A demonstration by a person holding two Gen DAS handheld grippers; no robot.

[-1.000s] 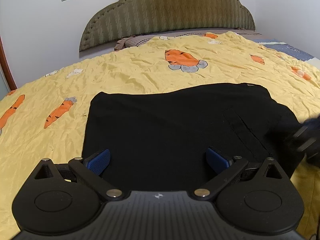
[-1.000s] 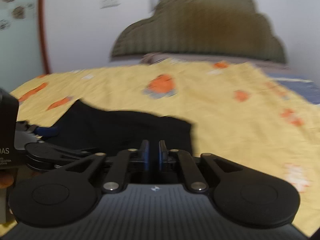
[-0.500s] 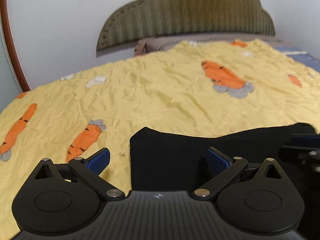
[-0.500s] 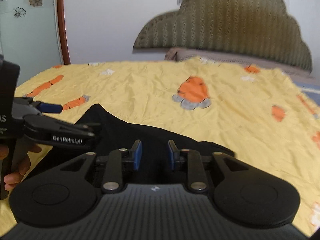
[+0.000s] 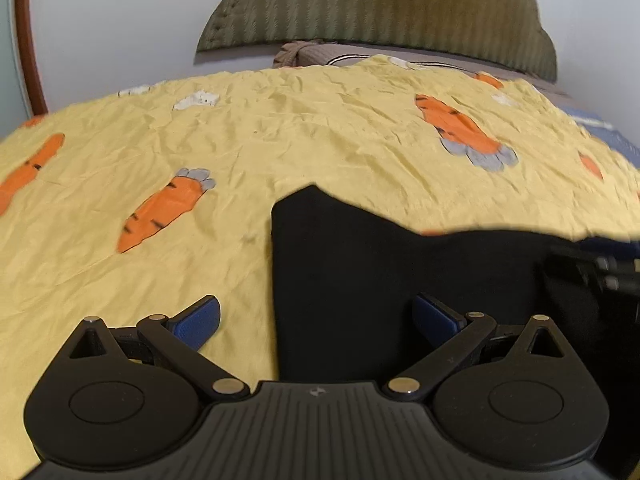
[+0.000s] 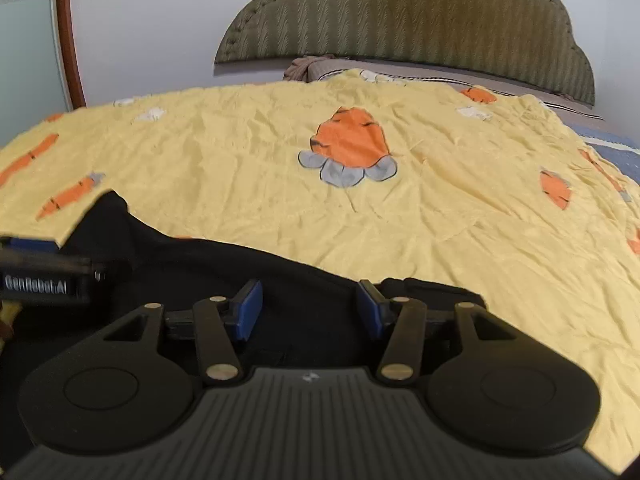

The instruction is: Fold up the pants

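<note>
2 handheld grippers hover over black pants (image 5: 360, 280) lying folded on a bed.

The pants rest on a yellow carrot-print bedspread (image 5: 320, 140), near its front edge. The left gripper (image 5: 316, 316) has its jaws spread wide, gripping nothing, straddling the pants' left edge. The right gripper (image 6: 308, 312) has jaws opening above the dark cloth, nothing pinched between the blue pads (image 6: 250, 310).

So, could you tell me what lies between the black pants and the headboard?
Only the yellow carrot-print blanket, between the pants and the headboard; the right wrist view shows it best.
</note>
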